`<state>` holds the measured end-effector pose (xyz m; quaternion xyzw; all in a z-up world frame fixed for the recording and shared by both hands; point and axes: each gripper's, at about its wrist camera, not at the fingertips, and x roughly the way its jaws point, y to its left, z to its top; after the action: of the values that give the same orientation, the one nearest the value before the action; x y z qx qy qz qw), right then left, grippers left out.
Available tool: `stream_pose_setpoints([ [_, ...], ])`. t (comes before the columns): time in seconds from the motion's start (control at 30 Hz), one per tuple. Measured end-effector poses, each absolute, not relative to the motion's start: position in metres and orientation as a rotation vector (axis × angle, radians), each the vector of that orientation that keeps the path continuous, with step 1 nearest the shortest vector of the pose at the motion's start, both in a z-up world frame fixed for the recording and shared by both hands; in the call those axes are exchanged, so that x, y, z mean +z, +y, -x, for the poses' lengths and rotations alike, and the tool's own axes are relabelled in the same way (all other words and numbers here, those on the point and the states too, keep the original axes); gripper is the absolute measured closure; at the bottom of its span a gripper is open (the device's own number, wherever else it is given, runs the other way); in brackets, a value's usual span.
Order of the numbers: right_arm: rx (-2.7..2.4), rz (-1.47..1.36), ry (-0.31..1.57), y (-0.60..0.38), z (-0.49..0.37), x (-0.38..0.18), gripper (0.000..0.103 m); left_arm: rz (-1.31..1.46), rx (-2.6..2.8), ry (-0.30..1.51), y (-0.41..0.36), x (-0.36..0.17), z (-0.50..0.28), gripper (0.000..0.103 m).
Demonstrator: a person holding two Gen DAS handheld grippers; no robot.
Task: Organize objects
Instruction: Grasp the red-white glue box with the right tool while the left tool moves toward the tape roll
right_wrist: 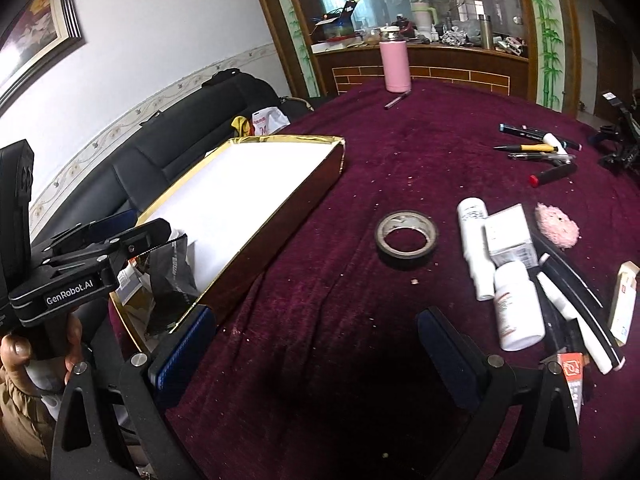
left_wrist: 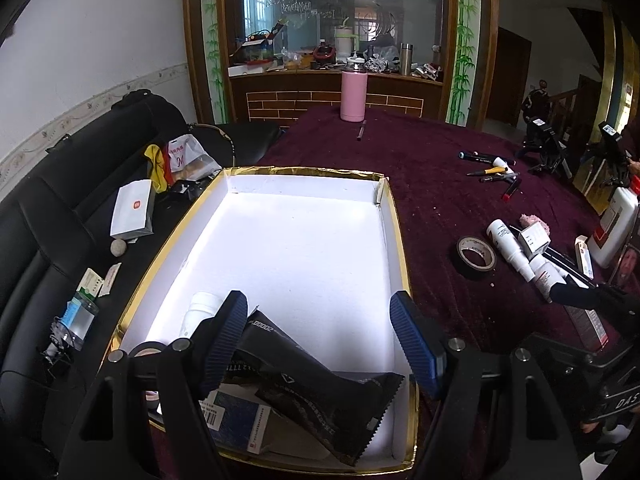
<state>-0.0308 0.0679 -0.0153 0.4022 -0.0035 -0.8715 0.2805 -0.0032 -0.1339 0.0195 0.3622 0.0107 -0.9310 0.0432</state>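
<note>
Left wrist view: left gripper point(left_wrist: 324, 344) hangs with jaws wide over the gold-edged box point(left_wrist: 394, 216).
A black packet point(left_wrist: 320, 392) lies loose inside the box. The right gripper point(right_wrist: 316, 344), jaws wide and holding nothing, is above the red cloth near the tape roll point(right_wrist: 406, 240).

Maroon-clothed table point(right_wrist: 340, 320): gold-rimmed box point(right_wrist: 280, 216), tape roll point(right_wrist: 406, 238), pink tumbler point(right_wrist: 395, 66).

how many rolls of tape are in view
2. A black tape roll lies flat on the maroon tablecloth, right of the gold-edged white box. A second roll sits in the box's near left corner, partly hidden; others may be hidden.
</note>
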Motion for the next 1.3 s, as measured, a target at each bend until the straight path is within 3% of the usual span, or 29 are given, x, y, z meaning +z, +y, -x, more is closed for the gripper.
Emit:
stream_pose_setpoints([
  [0.57, -2.403, -1.126, -0.095, 0.116, 0.011, -0.024, 0.000, -1.071, -2.964, -0.028, -0.076, 0.028, -0.022, 0.029],
  [0.77, -2.423, -1.133, 0.012, 0.115, 0.003, -0.021, 0.000, -1.076, -2.999, 0.073, -0.074, 0.023, -0.034, 0.029],
  [1.03, -2.402, -1.109, -0.003, 0.099, 0.004, -0.021, 0.000, -1.087, -3.009, -0.039, -0.070, 0.024, -0.048, 0.029],
  [1.3, -2.445, -1.079, 0.120, 0.102, 0.004, -0.019, 0.000, -1.117, -3.020, 0.046, -0.070, 0.018, -0.040, 0.029],
])
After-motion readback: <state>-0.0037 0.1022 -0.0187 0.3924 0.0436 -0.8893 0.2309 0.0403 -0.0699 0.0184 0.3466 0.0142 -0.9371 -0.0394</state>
